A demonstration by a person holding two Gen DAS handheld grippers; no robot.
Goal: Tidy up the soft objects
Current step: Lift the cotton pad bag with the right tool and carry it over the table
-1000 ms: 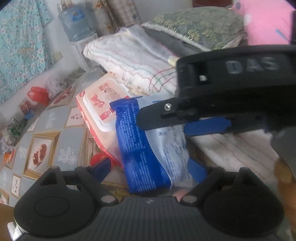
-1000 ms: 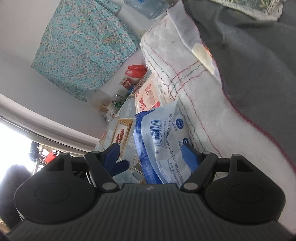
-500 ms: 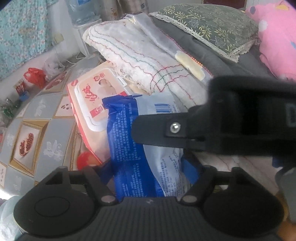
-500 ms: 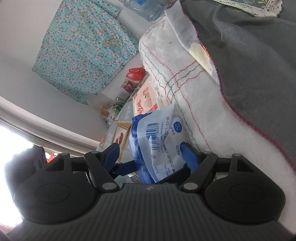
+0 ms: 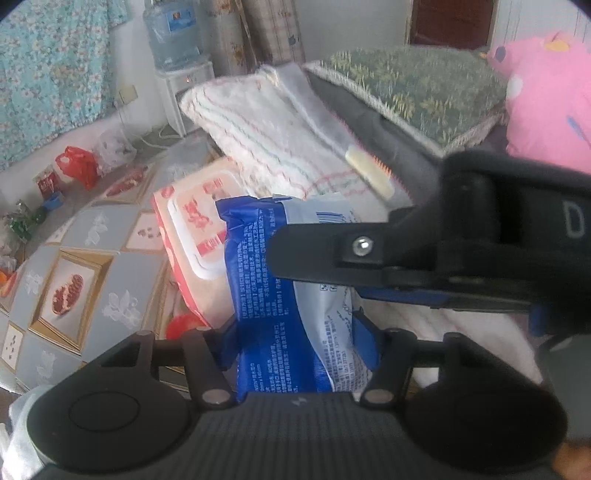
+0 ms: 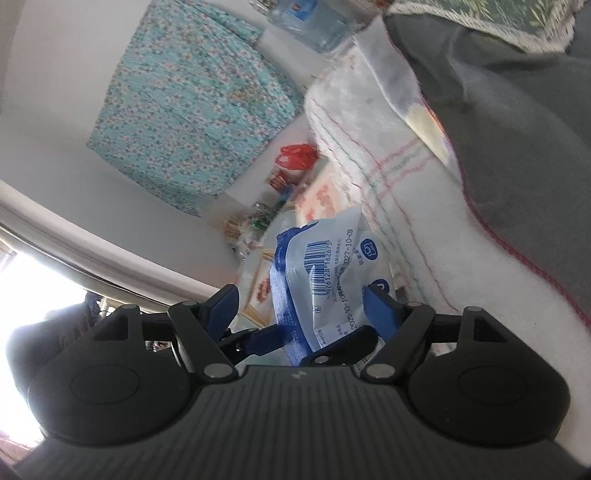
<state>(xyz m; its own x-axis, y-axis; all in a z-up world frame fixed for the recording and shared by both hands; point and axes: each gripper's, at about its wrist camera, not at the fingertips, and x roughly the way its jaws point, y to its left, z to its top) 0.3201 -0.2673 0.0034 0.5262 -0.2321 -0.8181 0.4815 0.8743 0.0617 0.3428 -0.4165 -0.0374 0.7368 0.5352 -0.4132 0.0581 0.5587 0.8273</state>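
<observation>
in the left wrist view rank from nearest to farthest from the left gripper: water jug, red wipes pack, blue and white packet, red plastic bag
1. blue and white packet, between the left gripper fingers
2. red wipes pack, just behind it, left
3. red plastic bag, far left by the wall
4. water jug, top, at the back

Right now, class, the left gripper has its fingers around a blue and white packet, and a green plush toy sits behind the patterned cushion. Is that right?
Not quite: the plush toy is pink, not green, as the left wrist view shows. The rest holds: the left gripper has its fingers around the blue and white packet, its jaws having just been closing, and the toy sits behind the patterned cushion.
</observation>
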